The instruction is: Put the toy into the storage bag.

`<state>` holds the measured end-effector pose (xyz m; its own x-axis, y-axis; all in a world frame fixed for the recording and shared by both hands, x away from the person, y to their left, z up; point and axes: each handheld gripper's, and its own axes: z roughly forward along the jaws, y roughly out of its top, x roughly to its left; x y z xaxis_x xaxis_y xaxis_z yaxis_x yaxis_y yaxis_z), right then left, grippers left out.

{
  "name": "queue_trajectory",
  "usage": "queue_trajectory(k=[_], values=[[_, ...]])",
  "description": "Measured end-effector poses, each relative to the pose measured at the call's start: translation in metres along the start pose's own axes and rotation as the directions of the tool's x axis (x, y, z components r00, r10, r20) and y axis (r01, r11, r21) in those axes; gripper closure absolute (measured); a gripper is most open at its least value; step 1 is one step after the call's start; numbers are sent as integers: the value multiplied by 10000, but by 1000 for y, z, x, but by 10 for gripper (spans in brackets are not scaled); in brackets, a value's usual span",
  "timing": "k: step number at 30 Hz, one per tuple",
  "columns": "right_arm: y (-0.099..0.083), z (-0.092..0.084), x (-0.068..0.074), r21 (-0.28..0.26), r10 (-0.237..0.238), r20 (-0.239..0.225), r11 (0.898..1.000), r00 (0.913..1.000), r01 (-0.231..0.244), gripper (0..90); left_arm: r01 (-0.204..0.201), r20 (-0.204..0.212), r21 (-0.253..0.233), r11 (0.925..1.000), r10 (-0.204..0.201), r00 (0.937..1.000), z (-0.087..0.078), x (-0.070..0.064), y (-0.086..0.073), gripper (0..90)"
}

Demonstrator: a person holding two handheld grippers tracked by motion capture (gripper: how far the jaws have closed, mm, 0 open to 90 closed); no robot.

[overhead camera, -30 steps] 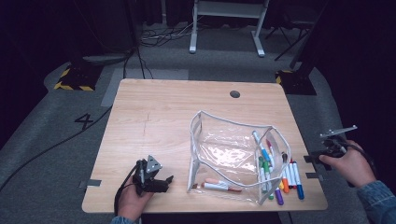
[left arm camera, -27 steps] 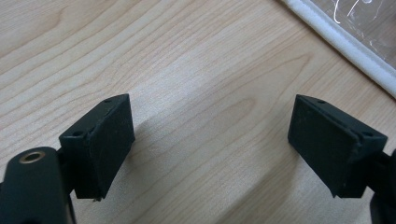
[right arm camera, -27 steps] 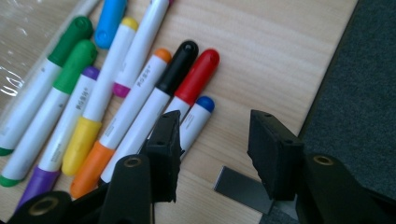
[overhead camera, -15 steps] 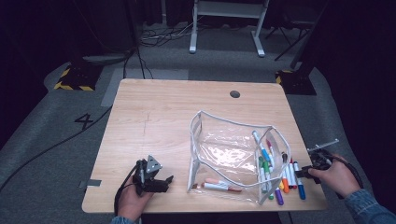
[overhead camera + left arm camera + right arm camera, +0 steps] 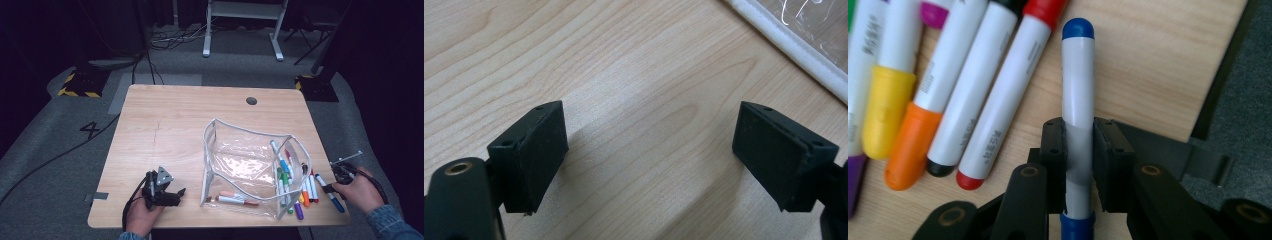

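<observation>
My right gripper (image 5: 1079, 135) is shut on a white marker with blue caps (image 5: 1078, 75); its jaws have just been closing on the barrel. In the high view that blue marker (image 5: 339, 204) lies at the table's right front edge under my right gripper (image 5: 332, 186). Beside it lie several more markers (image 5: 301, 191), with a red-capped one (image 5: 1008, 100) nearest and an orange one (image 5: 918, 130) further left. A clear zip pouch (image 5: 245, 160) stands open in the middle, holding a few markers. My left gripper (image 5: 172, 194) rests open on the wood at front left, nothing between its pads (image 5: 541, 150).
The pouch's white rim (image 5: 794, 47) lies just beyond my left gripper. The table's right edge (image 5: 1220, 75) runs close to the held marker, with grey floor past it. A round cable hole (image 5: 251, 101) sits at the far side of the table (image 5: 175, 125).
My right hand has come down and left from off the table's right side onto the markers, and its jaws have closed on the blue marker. The left gripper has kept still.
</observation>
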<state>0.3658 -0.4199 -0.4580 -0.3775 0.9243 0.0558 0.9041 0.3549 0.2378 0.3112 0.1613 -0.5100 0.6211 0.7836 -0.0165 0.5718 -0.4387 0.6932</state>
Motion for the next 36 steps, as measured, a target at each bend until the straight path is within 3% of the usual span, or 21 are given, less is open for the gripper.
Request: queue_trajectory(k=[4,12,16,23,30,35,36], values=[[6,-21,-2,-497,-21,-208,9988,9998,11,769,11,9,7,10000,-11,10000,0,0,0,147],[22,-70,8,-1432,-713,-514,9877,9961,633,768,8,8,6,10000,-8,10000,0,0,0,147],[32,-96,19,-1766,-1213,-442,9779,9916,1117,768,7,6,4,10000,-7,10000,0,0,0,147],[51,-138,43,-2428,-2081,-550,9515,9766,1891,768,1,-1,1,10000,-1,10000,0,0,0,148],[69,-171,74,-2853,-3028,-672,9189,9507,2725,768,9,6,5,10000,-9,10000,0,0,0,147],[81,-188,102,-3134,-3922,-828,8829,9162,3496,769,9,8,7,10000,-9,10000,0,0,0,147],[84,-191,110,-3172,-4157,-874,8731,9053,3703,768,3,2,0,10000,-3,10000,0,0,0,147]])
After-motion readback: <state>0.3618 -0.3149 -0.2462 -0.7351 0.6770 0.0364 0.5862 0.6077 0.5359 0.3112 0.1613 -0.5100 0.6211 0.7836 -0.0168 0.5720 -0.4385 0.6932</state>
